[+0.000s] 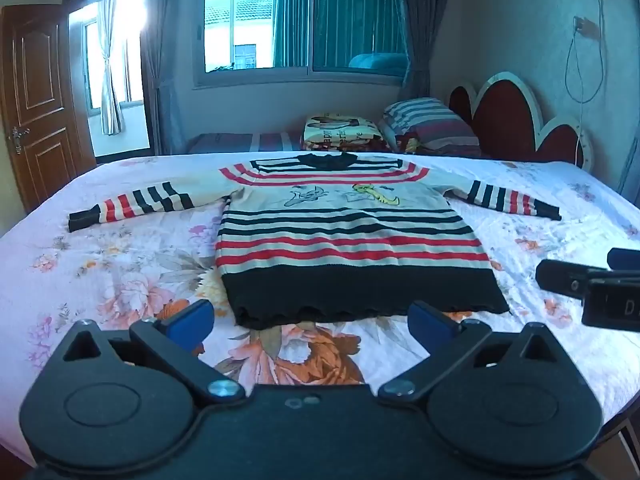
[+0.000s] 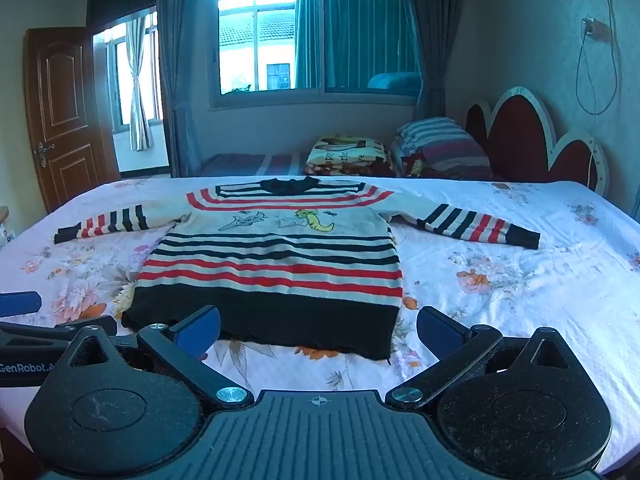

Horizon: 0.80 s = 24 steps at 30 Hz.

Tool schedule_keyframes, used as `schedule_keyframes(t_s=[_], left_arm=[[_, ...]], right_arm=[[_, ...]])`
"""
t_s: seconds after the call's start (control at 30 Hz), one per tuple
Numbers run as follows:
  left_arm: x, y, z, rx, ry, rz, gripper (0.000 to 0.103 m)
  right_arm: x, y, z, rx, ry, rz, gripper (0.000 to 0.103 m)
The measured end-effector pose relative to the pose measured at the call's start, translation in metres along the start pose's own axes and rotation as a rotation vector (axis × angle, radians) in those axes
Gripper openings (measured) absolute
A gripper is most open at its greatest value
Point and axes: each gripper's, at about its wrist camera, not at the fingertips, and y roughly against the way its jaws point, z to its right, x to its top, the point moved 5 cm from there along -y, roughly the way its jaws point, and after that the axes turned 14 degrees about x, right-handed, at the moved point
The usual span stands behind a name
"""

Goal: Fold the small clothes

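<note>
Lettering "GenRobot" marks the left gripper point(image 2: 24, 364); it and the right gripper point(image 2: 318, 330) gape empty before the sweater point(image 2: 272, 264).

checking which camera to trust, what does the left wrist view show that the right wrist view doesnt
Only the left wrist view shows the right tool from outside, coming in from the right edge over the bedsheet.

Only the right wrist view shows the left tool from outside, at the left edge.

Both show the striped sweater lying flat with its sleeves spread out, not yet folded, plus the window, door, pillow and headboard. Each tool is open and holds nothing, just short of the sweater's black hem.
</note>
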Motion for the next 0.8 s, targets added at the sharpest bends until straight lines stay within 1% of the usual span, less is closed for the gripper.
schedule_keyframes(t_s=[0.03, 0.07, 0.1, 0.3, 0.33, 0.8], left_arm=[[-0.0004, -0.0017, -0.0020, 0.003, 0.001, -0.006, 0.102], [0.0004, 0.0020, 0.0027, 0.025, -0.026, 0.012, 0.102], [0.0000, 0.0017, 0.0024, 0.027, -0.027, 0.008, 0.102], [-0.0027, 0.0056, 0.0008, 0.030, -0.027, -0.001, 0.102], [-0.0040, -0.0025, 0.0042, 0.022, -0.037, -0.007, 0.102], [-0.0058, -0.0033, 0.0041, 0.016, -0.042, -0.008, 0.102]], right_arm=[[-0.0001, 0.0001, 0.0002, -0.001, -0.001, 0.001, 0.103], [-0.0002, -0.0001, 0.0000, 0.000, 0.002, -0.002, 0.103], [-0.0004, -0.0001, 0.0000, 0.000, 0.002, -0.003, 0.103], [-0.0003, -0.0004, 0.0010, -0.004, 0.001, -0.003, 0.103], [0.0003, -0.0019, -0.0009, -0.006, 0.001, -0.003, 0.103], [0.0005, 0.0028, -0.0003, -0.012, -0.004, 0.009, 0.103]])
